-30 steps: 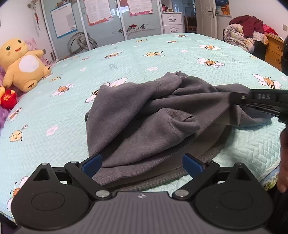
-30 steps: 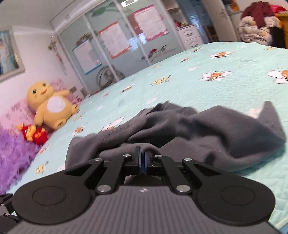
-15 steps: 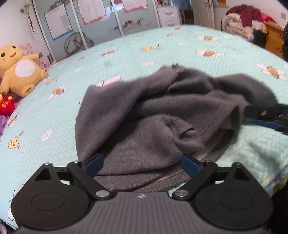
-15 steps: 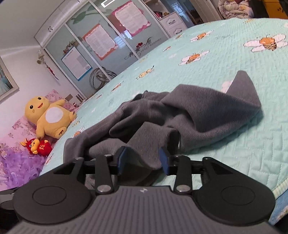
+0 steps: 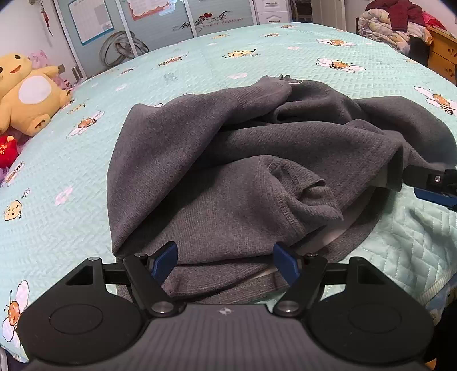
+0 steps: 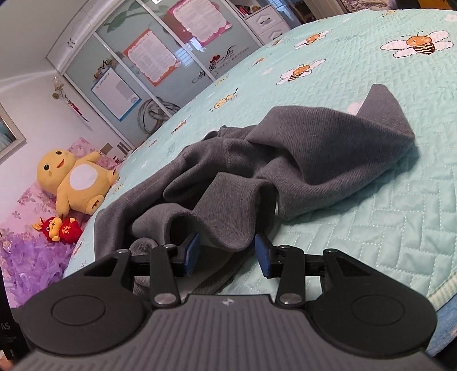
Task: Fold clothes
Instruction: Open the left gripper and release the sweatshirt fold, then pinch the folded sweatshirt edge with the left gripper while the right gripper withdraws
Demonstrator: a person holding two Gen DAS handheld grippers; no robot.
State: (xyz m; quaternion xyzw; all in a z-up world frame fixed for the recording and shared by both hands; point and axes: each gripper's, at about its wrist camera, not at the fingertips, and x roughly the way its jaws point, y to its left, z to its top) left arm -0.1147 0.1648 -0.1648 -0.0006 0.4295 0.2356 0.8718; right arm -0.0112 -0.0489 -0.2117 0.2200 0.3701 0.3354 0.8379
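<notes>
A crumpled grey sweater [image 5: 228,159] lies on the mint bee-print bedspread [image 5: 71,182]. My left gripper [image 5: 225,264] hovers over the sweater's near hem. Its jaws are closing, the hem lies between the blue pads, and they do not press it. In the left wrist view my right gripper [image 5: 431,185] sits at the sweater's right edge. In the right wrist view the right gripper [image 6: 227,251] is open, and a hanging fold of the sweater [image 6: 314,151] droops between its pads without being pinched.
A yellow plush toy [image 5: 25,94] and a small red one [image 6: 58,229] sit at the bed's far left beside purple fluffy fabric [image 6: 31,262]. Piled bedding [image 5: 391,22] and a wooden dresser [image 5: 442,57] stand at the back right. The bed's edge [image 5: 414,279] runs close at the front right.
My right gripper went from shut to open and sank toward the bed, letting the sweater's fold slump. My left gripper moved lower and closer to the hem while its jaws narrowed.
</notes>
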